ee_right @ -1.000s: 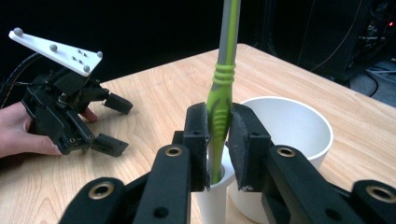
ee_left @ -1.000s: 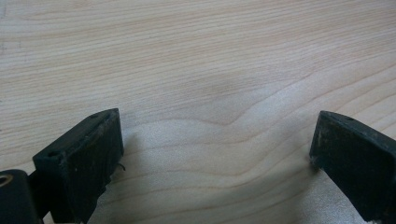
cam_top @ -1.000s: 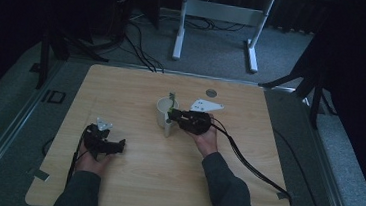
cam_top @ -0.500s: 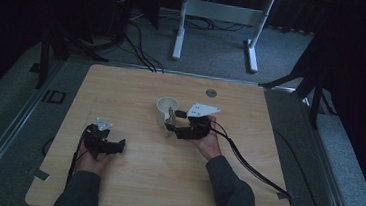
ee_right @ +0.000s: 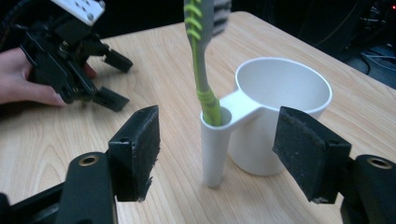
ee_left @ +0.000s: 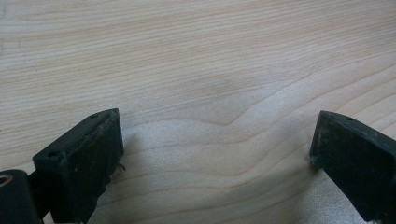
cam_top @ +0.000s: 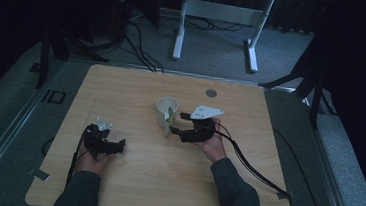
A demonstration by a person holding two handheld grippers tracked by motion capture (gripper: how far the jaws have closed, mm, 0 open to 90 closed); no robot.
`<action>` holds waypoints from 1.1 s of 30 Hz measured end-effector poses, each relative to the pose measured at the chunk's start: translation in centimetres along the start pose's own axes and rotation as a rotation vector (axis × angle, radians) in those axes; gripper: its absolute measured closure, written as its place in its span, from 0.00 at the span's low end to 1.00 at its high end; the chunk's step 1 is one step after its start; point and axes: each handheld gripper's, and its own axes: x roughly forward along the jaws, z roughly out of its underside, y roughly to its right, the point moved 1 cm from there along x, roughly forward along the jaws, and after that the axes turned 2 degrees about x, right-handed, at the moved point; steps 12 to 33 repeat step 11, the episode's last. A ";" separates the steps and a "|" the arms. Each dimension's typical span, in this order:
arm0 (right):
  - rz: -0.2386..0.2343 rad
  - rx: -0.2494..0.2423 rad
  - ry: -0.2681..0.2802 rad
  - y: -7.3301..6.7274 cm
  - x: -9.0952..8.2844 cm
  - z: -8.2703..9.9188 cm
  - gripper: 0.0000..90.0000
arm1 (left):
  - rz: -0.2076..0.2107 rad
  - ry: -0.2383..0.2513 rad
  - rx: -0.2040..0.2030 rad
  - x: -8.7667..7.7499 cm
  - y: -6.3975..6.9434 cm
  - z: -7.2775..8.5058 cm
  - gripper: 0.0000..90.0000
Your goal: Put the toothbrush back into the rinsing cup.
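While its jaws have just been opening and now stand wide with nothing pinched, the right gripper (ee_right: 217,154) faces a green toothbrush (ee_right: 201,60) standing upright in the tube-shaped holder (ee_right: 215,144) joined to a white cup (ee_right: 280,93). Well apart on the wooden table (cam_top: 137,84), the left gripper (cam_top: 109,144) lies with jaws spread over bare wood.
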 end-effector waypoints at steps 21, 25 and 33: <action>-0.005 0.026 -0.034 0.0 -0.4 0.9 0.34 | -0.001 -0.001 0.000 0.0 0.0 0.0 0.04; -0.005 0.026 -0.034 0.0 -0.4 0.9 0.34 | -0.001 -0.001 0.000 0.0 0.0 0.0 0.04; -0.005 0.026 -0.034 0.0 -0.4 0.9 0.34 | -0.001 -0.001 0.000 0.0 0.0 0.0 0.04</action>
